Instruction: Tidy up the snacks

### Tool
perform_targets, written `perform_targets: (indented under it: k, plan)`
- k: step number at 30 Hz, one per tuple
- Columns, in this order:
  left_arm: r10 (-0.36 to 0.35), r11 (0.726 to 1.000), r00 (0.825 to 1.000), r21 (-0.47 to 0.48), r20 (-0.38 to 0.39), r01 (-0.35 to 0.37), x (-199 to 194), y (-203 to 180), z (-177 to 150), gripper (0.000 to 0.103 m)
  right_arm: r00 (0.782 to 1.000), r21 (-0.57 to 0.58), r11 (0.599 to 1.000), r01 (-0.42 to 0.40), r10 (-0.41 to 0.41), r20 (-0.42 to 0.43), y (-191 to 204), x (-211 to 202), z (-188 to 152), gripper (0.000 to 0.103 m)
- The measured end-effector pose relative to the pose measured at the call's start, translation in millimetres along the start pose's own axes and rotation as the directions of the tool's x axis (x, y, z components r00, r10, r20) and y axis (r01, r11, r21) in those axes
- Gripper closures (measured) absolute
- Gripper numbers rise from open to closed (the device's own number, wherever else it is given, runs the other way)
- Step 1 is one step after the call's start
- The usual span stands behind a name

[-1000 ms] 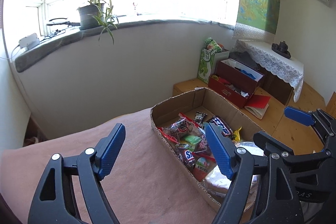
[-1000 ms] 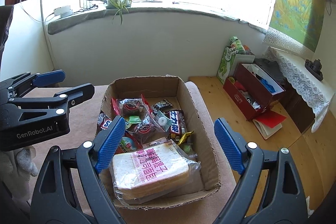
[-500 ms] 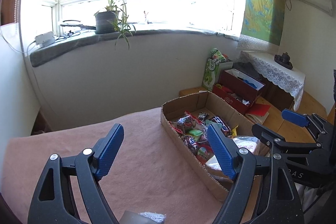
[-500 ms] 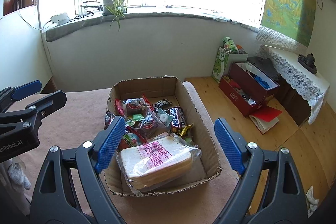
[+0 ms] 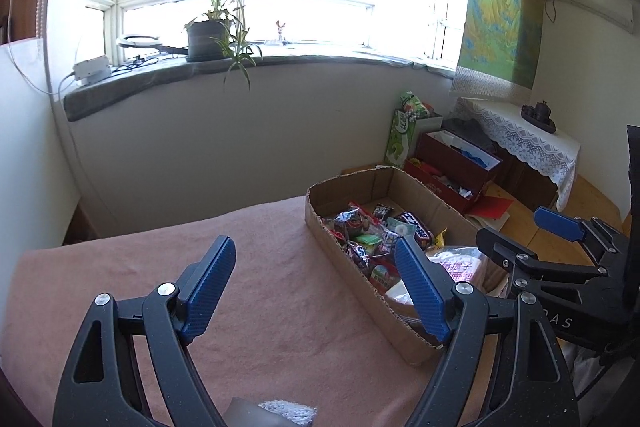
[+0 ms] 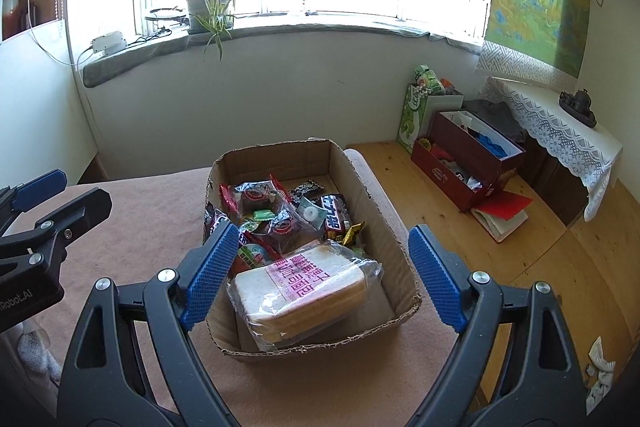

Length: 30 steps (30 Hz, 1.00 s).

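Observation:
An open cardboard box (image 6: 362, 183) sits on a pink-covered table (image 6: 152, 203). It holds a wrapped loaf of sliced bread (image 6: 300, 291) at the near end and several small snack packets (image 6: 280, 215) behind it. My right gripper (image 6: 320, 275) is open and empty, raised above and in front of the box's near end. My left gripper (image 5: 316, 287) is open and empty over the cloth, left of the box (image 5: 340, 195). The right gripper (image 5: 560, 255) also shows at the right of the left wrist view.
A wooden floor (image 6: 440, 187) lies right of the table, with red boxes (image 6: 468, 155), a green bag (image 6: 416, 111) and a lace-covered side table (image 6: 560, 123). A windowsill with a potted plant (image 6: 210, 7) runs along the far wall. A small grey item (image 5: 280, 411) lies at the near table edge.
Both grippers have pulled back and up from the box. The left wrist view now shows more of the cloth and window. The bread sits a little farther from the right gripper.

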<state>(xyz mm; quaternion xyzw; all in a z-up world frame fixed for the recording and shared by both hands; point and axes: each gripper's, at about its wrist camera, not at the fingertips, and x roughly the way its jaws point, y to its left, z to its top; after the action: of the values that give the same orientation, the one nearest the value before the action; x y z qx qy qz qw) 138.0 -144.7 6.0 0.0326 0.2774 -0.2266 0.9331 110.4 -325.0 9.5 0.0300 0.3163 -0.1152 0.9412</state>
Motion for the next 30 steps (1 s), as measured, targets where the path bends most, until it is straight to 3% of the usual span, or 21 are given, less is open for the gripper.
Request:
perform_targets:
  k: [30]
  plan:
    - [-0.002, 1.000, 1.000, 0.011, 0.019, 0.002, -13.1, -8.7, 1.1, 0.021, 1.000, -0.014, 1.000, 0.003, -0.003, 0.001, 4.8, -11.1, -3.8, 0.014]
